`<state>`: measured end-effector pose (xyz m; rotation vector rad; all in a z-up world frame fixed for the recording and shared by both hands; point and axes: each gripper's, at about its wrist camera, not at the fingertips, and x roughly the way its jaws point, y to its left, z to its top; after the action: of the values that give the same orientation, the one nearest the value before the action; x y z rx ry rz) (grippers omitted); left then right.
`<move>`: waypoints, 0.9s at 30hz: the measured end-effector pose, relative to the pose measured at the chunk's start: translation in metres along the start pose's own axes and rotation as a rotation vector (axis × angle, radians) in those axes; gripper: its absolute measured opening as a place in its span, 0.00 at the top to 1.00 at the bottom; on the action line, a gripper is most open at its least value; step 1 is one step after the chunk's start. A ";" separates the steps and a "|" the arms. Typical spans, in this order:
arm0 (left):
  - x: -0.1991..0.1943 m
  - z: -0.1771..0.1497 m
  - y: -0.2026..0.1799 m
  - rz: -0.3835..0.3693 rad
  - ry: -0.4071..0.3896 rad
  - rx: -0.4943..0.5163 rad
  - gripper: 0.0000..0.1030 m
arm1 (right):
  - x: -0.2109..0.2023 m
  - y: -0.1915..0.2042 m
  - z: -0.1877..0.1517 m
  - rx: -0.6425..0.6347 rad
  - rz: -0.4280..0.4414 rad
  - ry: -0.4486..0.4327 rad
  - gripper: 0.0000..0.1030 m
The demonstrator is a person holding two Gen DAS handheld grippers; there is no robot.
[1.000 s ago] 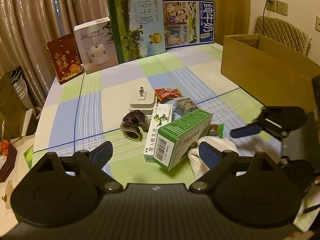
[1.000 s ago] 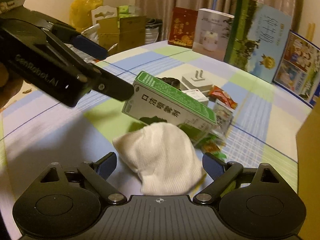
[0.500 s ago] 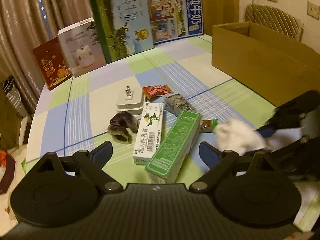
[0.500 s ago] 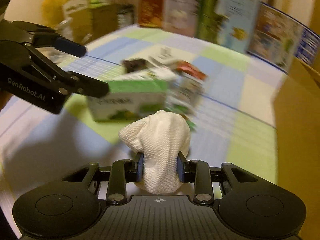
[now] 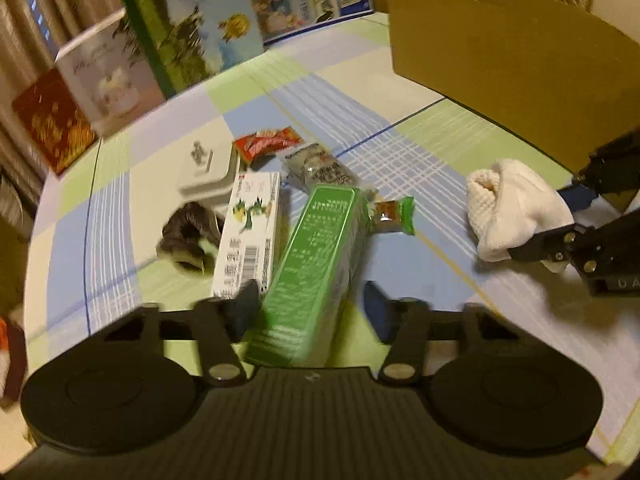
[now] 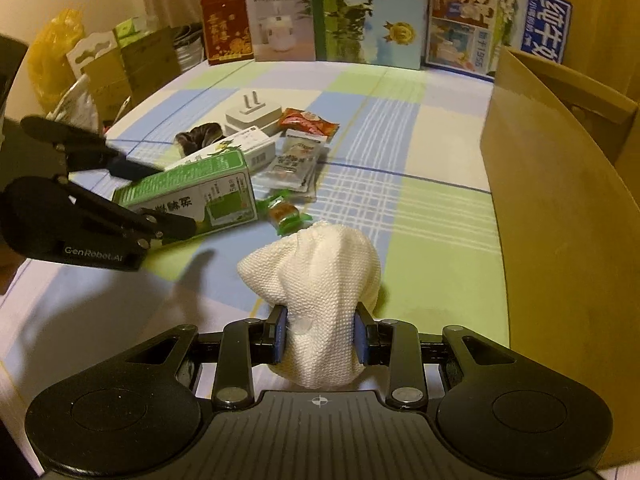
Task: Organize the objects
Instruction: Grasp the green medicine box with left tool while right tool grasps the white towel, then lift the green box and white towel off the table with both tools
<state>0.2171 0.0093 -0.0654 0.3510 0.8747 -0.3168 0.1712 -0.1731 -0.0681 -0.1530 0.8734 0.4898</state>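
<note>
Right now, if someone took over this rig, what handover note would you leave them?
Right gripper: shut on the white cloth, lifted off the table, with the cardboard box to its right.
Left gripper: open, its fingers on either side of the near end of the green box, not yet clamped.
On the checked tablecloth: white medicine box, white plug adapter, dark scrunchie, red snack packet, grey snack packet, small green candy.
Done: cloth picked up.
Left: probably drop the cloth in the cardboard box, then everything else.

White cloth (image 6: 320,276) rough knit; green box (image 5: 316,264) glossy card; big carton (image 6: 560,208) matt cardboard.
</note>
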 end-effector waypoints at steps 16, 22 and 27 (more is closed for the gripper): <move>-0.045 -0.029 -0.051 -0.087 0.038 -0.176 0.59 | -0.034 0.003 -0.027 0.027 0.010 0.032 0.68; -0.037 -0.027 -0.049 -0.064 0.030 -0.160 0.57 | -0.027 0.004 -0.033 0.001 -0.012 0.021 0.45; -0.033 -0.025 -0.041 -0.067 0.020 -0.183 0.57 | -0.020 0.006 -0.031 -0.010 -0.023 0.009 0.42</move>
<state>0.1630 -0.0131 -0.0607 0.1554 0.9286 -0.2925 0.1356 -0.1855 -0.0721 -0.1742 0.8771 0.4727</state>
